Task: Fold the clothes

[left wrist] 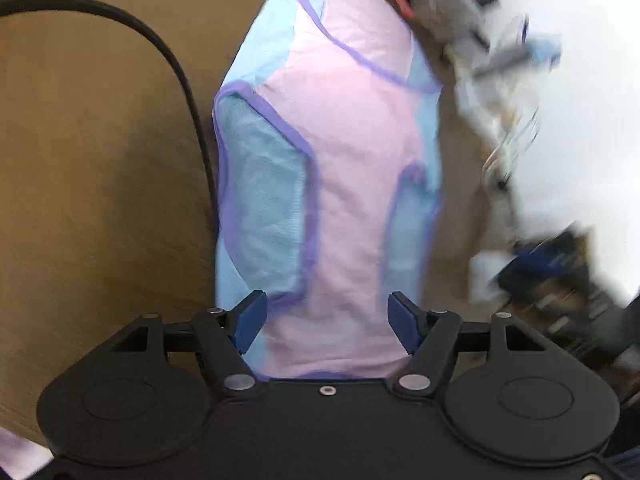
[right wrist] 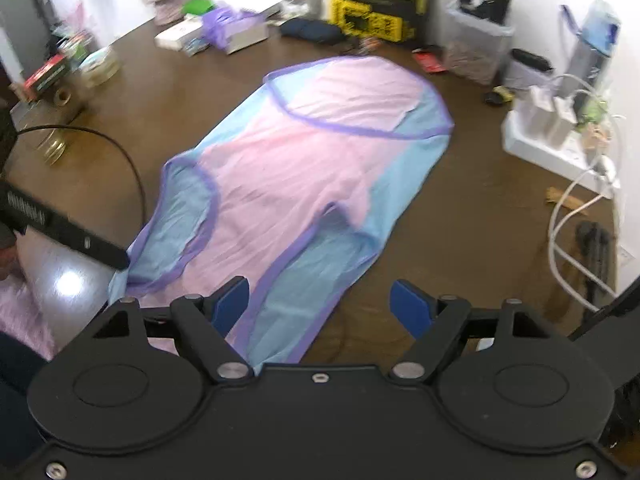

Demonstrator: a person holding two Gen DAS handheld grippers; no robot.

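A pink and light-blue garment with purple trim (left wrist: 344, 168) lies spread flat on the brown floor, stretching away from me. My left gripper (left wrist: 327, 326) hovers over its near end, open, and its blue pads (left wrist: 250, 324) press on nothing. In the right wrist view the same garment (right wrist: 288, 168) runs from near left to far right. My right gripper (right wrist: 322, 312) hangs open above the garment's near right edge, with cloth below the left pad and bare floor below the right pad (right wrist: 412, 312).
A black cable (left wrist: 188, 92) curves over the floor left of the garment. The other gripper's black body (right wrist: 60, 224) reaches in at the left. Boxes, a yellow-black bag (right wrist: 372, 12), a basket (right wrist: 476, 48) and a white power strip with cables (right wrist: 560, 140) line the far wall and right side.
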